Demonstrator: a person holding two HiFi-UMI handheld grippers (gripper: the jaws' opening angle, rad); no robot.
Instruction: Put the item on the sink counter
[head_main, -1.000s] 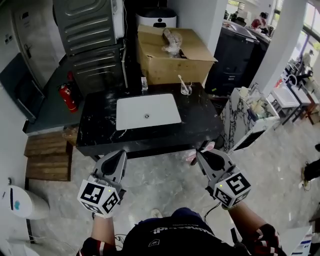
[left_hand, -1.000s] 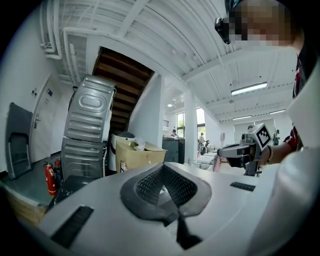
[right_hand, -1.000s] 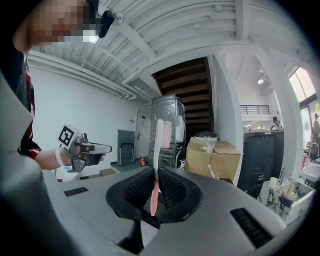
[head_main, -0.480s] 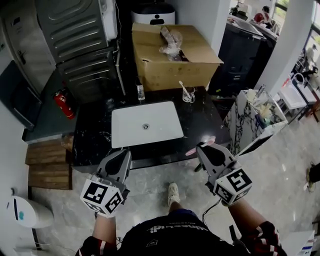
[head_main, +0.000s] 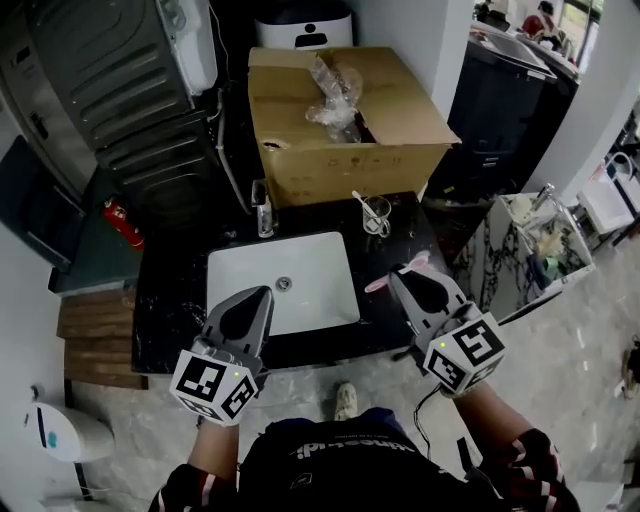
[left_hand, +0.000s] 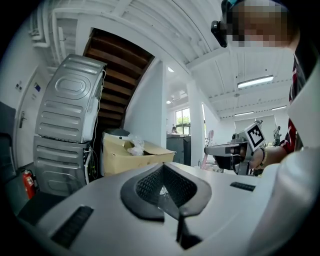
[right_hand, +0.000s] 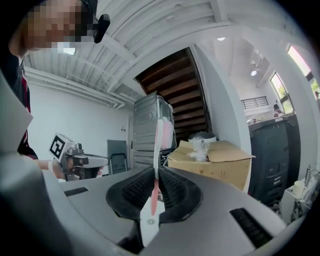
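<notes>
**Toothbrush carried up to the sink counter, not yet set down**

In the head view the right gripper (head_main: 405, 281) sat at the lower right of the frame, its tips over the front right part of the black marble sink counter (head_main: 172, 292). Its jaws were pinching a pink toothbrush (head_main: 380, 284). The right gripper view showed the handle clamped between the dark pads, with the brush (right_hand: 156, 145) standing upright above them. The left gripper (head_main: 254, 296), at the lower left, reached over the front edge of the white basin (head_main: 285, 262). Its jaws were pressed together with nothing between them.

The step in hand looked like the carry: the toothbrush was off the surface and held above the counter's right side. A glass cup (head_main: 376, 214) stood further up the frame near the cardboard box (head_main: 345, 125), and the faucet (head_main: 262, 216) stood behind the basin.

The next move probably called for:
- lowering the right gripper onto the bare marble to the right of the basin
- tilting the brush so that it would lie flat
- parting the jaws only once the brush rested there, clear of the basin edge and the cup
</notes>
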